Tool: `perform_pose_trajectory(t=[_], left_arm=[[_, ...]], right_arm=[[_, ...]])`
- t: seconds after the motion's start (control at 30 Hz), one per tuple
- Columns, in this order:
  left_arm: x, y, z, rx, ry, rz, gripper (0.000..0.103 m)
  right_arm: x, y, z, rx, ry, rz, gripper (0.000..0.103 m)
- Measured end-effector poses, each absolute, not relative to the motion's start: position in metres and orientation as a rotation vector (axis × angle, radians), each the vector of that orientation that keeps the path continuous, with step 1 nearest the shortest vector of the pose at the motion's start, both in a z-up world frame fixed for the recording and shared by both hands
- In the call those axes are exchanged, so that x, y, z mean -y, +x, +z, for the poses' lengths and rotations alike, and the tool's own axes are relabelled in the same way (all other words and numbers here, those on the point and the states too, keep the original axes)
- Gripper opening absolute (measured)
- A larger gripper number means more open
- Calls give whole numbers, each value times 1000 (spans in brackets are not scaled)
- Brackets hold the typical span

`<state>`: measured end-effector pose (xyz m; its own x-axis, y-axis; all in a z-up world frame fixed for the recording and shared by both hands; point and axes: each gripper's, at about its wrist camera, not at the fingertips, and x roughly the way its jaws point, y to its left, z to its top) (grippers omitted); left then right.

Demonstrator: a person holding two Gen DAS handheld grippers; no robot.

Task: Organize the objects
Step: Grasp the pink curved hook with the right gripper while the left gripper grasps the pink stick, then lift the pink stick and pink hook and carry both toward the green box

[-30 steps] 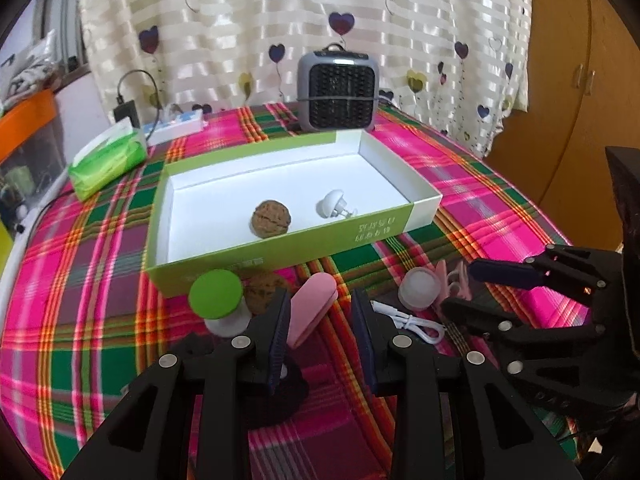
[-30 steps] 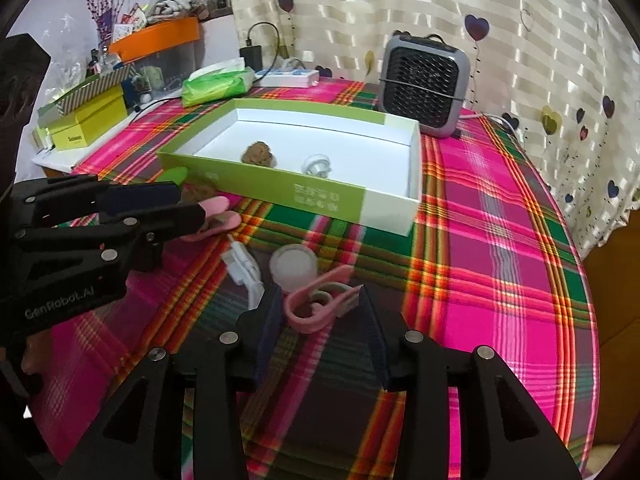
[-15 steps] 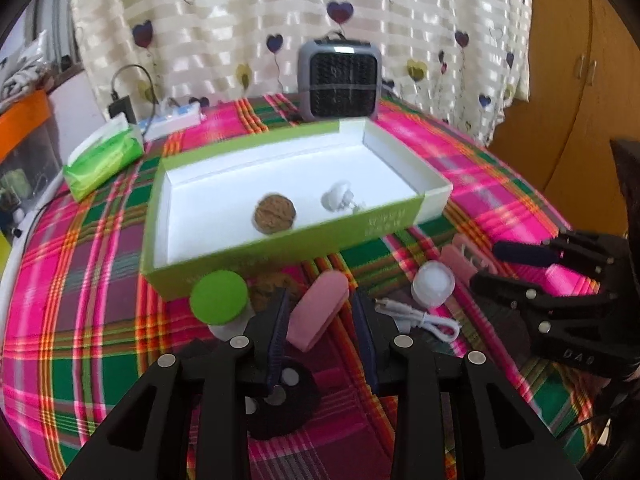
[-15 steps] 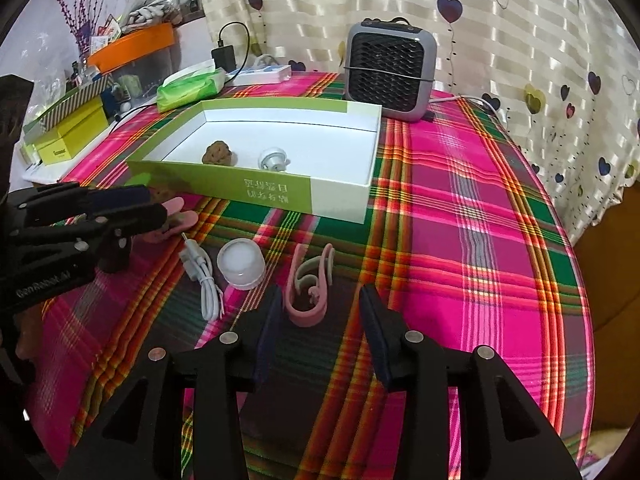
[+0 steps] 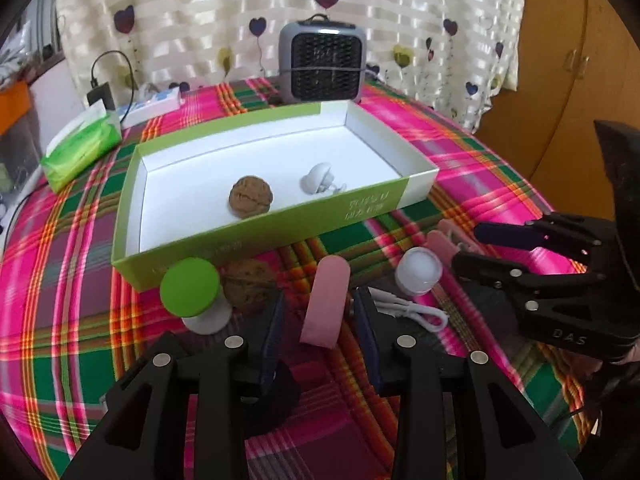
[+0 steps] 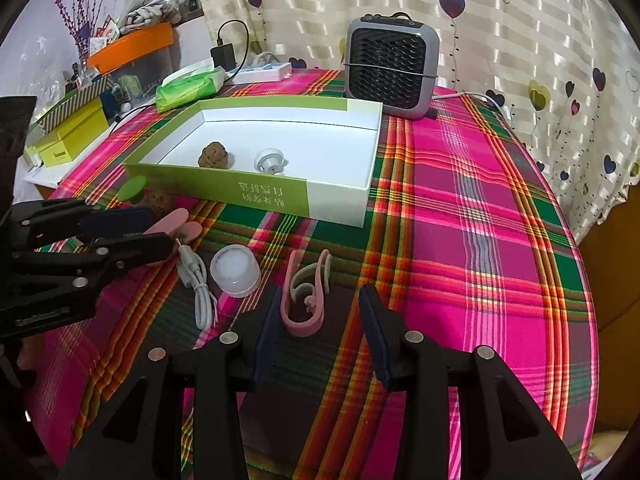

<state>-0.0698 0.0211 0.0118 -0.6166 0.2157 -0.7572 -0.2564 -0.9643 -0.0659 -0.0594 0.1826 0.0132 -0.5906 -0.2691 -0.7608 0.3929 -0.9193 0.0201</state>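
A green-sided box (image 5: 256, 236) with a white floor holds a walnut (image 5: 251, 196) and a small white plug-like piece (image 5: 318, 178). In front of it, a pink oblong piece (image 5: 325, 304) sits between the fingers of my left gripper (image 5: 319, 296). Those jaws are opening, with a gap on each side of the piece. Beside it are a green-capped item (image 5: 190, 286), a second walnut (image 5: 248, 286), a white round cap (image 5: 418, 270) and a white cable (image 5: 408, 310). My right gripper (image 6: 320, 292) stands open around a pink clip (image 6: 304, 300) that lies flat on the cloth.
A grey fan heater (image 5: 322, 64) stands behind the box, and a green tissue pack (image 5: 80, 148) and a power strip lie at the back left. Yellow boxes (image 6: 68, 136) and an orange bin are off the table's left. A wooden cabinet (image 5: 560, 92) is at the right.
The left jaws have widened around the pink oblong piece. The pink clip has gone from leaning by the white cap to lying flat a little to its right.
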Motion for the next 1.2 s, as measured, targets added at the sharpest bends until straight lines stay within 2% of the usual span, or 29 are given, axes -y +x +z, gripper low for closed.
perform_pose_trajectory(t=[0.23,0.3,0.33,0.37,1.2], left_arm=[[-27,-71,7,-92,-1223,2603,30],[-27,-71,7,-89,-1224,2598,21],[-27,-71,6,-92,-1227,2600,19],[-27,-70,6,-93,-1228,2601,16],[-22,-39,34,40,-1103,2717,16]], right_arm=[[-182,-64,12,-209,1170,-2496,41],[-182,-63,12,-212,1164,-2493,34],[-181,-63,12,-215,1164,-2489,26],[-180,-63,12,-217,1166,-2485,24],[-167,-38,36,-189,1005,-2470,24]])
